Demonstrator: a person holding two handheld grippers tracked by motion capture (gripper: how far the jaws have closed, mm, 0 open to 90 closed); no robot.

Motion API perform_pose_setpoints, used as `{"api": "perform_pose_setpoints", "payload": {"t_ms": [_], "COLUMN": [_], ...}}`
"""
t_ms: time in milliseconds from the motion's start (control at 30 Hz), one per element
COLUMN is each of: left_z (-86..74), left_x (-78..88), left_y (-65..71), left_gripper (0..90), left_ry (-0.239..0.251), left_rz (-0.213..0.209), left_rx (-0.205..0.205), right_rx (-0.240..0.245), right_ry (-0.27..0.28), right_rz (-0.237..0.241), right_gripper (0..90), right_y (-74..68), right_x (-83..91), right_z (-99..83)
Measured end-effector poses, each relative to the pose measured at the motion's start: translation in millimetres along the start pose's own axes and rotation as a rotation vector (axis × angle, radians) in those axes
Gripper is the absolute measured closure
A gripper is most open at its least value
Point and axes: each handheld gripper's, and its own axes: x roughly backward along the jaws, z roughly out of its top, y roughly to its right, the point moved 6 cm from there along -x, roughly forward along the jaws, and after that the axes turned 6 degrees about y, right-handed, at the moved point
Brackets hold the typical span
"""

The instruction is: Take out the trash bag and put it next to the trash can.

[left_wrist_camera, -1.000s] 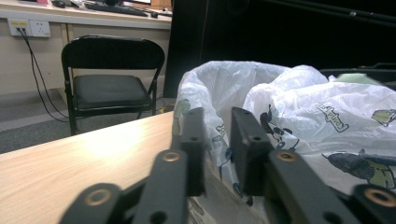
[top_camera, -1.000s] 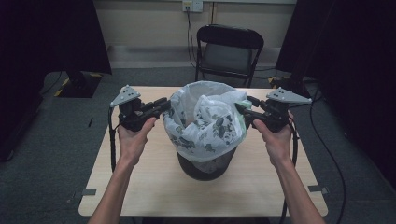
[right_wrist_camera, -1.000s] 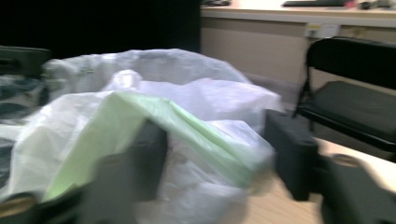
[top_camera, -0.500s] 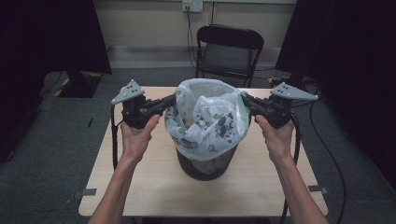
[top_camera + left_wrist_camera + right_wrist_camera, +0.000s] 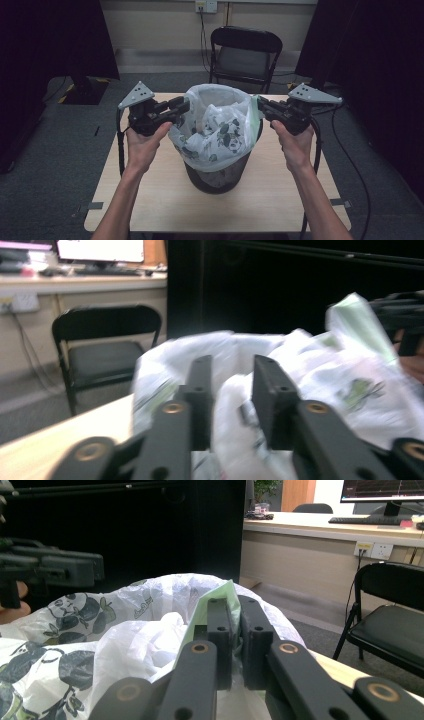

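Both claws are clamping opposite edges of a printed plastic bag (image 5: pixel 220 132): left claw (image 5: pixel 181 106), right claw (image 5: pixel 261 105). Pulling evenly should be stretching it over the bin (image 5: pixel 215 175).

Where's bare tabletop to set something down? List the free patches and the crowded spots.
Free: the table strip between the bin and the near edge, and both near corners outside the forearms. Crowded: mid-table, where the left gripper and right gripper each pinch the plastic bag rim.
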Motion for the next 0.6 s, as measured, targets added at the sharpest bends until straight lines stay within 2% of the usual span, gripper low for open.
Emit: {"api": "perform_pose_setpoints", "payload": {"t_ms": [67,100,133,233,267,300,333,367,400,433,467,533,600], "left_z": [-7.3,-9.4,-12.3,-20.7,-22.7,-24.2,-24.9,-25.0,-24.5,-23.8,-23.1,-20.1,-20.1], "left_x": [-0.6,-0.7,-1.3,-3.1,-3.6,-3.6,-3.7,-3.3,-2.6,-1.7,-0.6,0.2,-1.1], "left_y": [-9.1,-10.7,-12.9,-18.4,-18.8,-18.9,-18.7,-19.6,-21.1,-22.7,-23.8,-25.0,-24.1], "left_gripper": [47.3,42.3,40.2,39.7,42.8,52.9,52.9,65.7,65.7,76.8,76.8,89.9,90.0], "left_ry": [-0.028,-0.033,-0.042,-0.071,-0.069,-0.072,-0.072,-0.069,-0.063,-0.056,-0.05,-0.04,-0.05], "left_rz": [0.049,0.04,0.037,0.066,0.068,0.067,0.07,0.09,0.102,0.101,0.101,0.079,0.076], "left_rx": [0.003,0.003,0.01,0.014,0.017,0.011,0.012,0.004,0.0,0.011,0.017,0.018,0.015], "right_rx": [-0.012,-0.014,-0.016,-0.018,-0.019,-0.02,-0.02,-0.017,-0.017,-0.015,-0.015,-0.018,-0.019], "right_ry": [0.007,0.009,0.009,0.014,0.016,0.017,0.017,0.017,0.017,0.015,0.015,0.02,0.022], "right_rz": [-0.004,-0.005,-0.005,-0.004,-0.005,-0.008,-0.008,-0.009,-0.009,-0.012,-0.012,-0.01,-0.009], "right_gripper": [85.7,85.7,85.7,85.7,85.7,85.6,85.6,85.5,85.5,85.3,85.3,85.0,84.8], "right_y": [2.7,3.4,3.6,4.1,4.3,4.8,4.8,5.5,5.5,6.0,6.0,6.4,6.9], "right_x": [0.0,0.0,-0.1,0.3,0.7,1.6,1.6,2.2,2.2,2.7,2.7,4.0,4.4], "right_z": [-0.4,-0.6,-0.7,-1.0,-1.2,-1.3,-1.3,-1.1,-1.1,-1.2,-1.2,-0.7,-0.3]}}
